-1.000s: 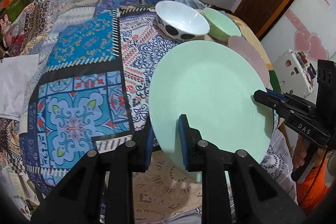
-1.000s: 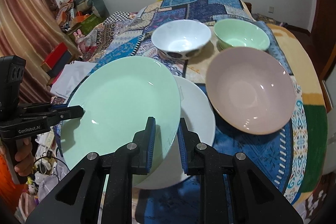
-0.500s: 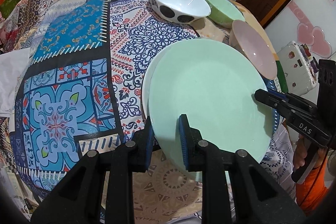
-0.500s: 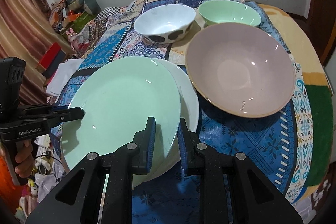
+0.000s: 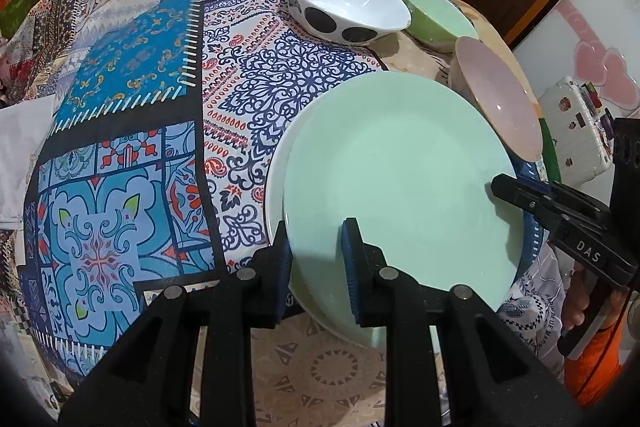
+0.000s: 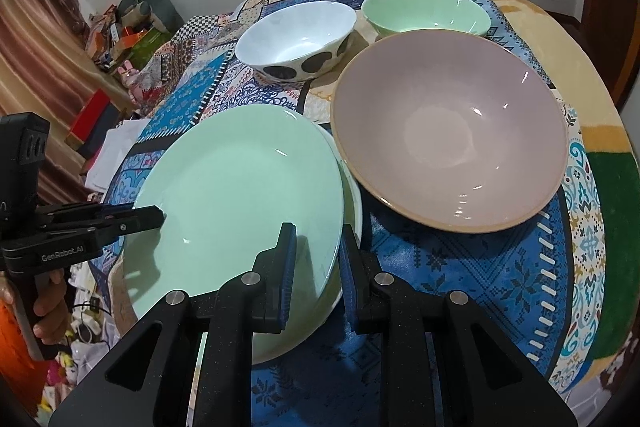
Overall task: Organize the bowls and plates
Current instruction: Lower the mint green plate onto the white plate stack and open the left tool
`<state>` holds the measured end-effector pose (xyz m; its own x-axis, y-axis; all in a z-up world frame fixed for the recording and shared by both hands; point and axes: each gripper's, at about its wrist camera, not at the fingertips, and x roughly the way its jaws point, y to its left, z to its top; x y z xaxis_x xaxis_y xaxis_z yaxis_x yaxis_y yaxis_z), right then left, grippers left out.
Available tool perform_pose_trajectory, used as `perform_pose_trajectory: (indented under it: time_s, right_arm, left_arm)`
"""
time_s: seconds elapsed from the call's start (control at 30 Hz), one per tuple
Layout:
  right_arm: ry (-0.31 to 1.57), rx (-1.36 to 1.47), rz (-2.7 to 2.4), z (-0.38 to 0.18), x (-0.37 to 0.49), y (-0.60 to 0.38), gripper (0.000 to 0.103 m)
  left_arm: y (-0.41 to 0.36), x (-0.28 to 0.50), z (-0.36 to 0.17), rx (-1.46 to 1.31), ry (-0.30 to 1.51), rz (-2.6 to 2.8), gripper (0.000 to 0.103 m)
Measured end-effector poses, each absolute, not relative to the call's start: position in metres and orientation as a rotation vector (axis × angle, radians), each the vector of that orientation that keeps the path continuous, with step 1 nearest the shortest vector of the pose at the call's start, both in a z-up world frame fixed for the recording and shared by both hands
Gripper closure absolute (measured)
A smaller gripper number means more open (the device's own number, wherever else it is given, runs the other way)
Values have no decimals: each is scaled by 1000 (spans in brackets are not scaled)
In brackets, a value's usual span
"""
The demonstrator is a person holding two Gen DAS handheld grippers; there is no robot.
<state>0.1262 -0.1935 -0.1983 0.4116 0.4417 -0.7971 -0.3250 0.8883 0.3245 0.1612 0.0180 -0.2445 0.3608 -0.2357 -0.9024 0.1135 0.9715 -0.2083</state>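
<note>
Holding the green plate (image 5: 400,179) by opposite rims, my left jaws (image 5: 316,255) and right jaws (image 6: 316,259) both clamp it. It lies just above the white plate (image 5: 276,167) at the surface's near edge, nearly centred, so lowering remains.

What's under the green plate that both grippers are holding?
A white plate lies under the green plate; only its edge shows on one side. The rest of it is covered.
</note>
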Motion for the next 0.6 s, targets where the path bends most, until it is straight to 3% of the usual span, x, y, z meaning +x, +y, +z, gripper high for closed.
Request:
perform_pose_trajectory:
  time_s: [0.6]
  right_arm:
    - [1041, 84, 466, -198, 126, -195, 81]
  left_arm:
    - [11, 157, -247, -29, 1159, -207, 79]
